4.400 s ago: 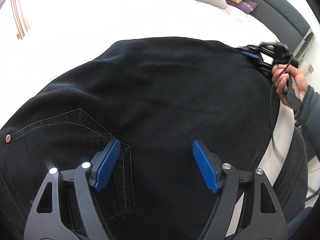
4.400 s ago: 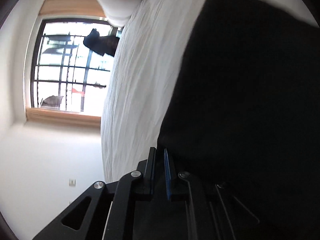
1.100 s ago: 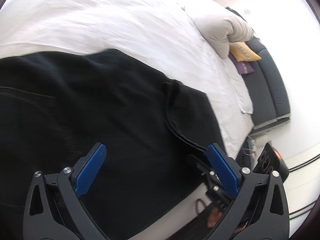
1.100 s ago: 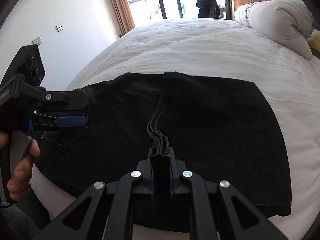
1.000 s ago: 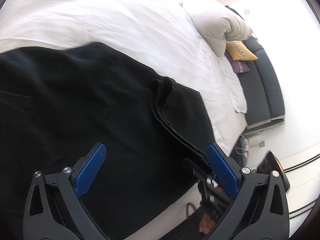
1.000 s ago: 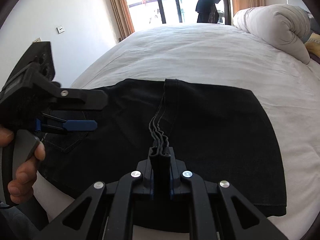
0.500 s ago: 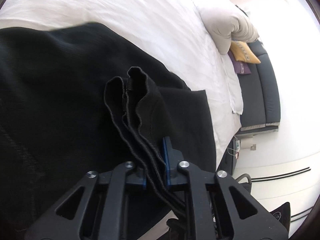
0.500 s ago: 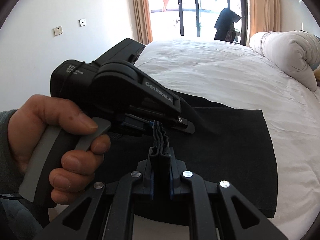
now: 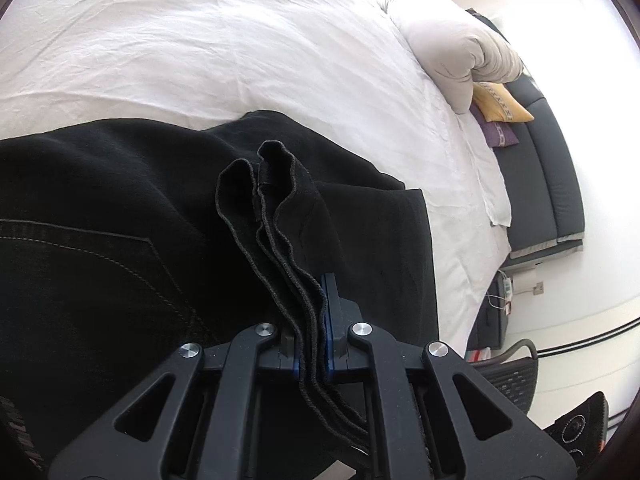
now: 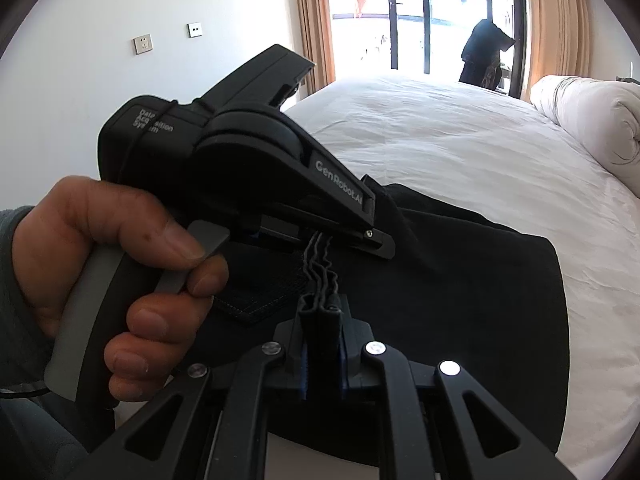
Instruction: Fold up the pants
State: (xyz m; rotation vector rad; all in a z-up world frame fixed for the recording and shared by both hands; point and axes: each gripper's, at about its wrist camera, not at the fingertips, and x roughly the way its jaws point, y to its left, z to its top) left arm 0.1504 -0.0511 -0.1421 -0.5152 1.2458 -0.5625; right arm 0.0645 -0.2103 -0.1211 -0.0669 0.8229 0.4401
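My left gripper [image 9: 311, 336] tilts down, jaws clamped on the stacked hems of the black pants [image 9: 120, 240] at the bed's [image 9: 200, 40] near edge; right gripper [image 10: 322, 344] pinches them alongside, my left hand [image 10: 112, 264] squeezing its trigger.

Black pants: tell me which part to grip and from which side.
Grip the stacked hem edges of the black pants, coming from the near bed edge. The layers stand bunched upright there, so both the left tool and right tool clamp them together.

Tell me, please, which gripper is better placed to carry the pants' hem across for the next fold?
Probably the left gripper: it grips the hem further along the pants, nearer the unfolded part. The right gripper grips the hem's end.
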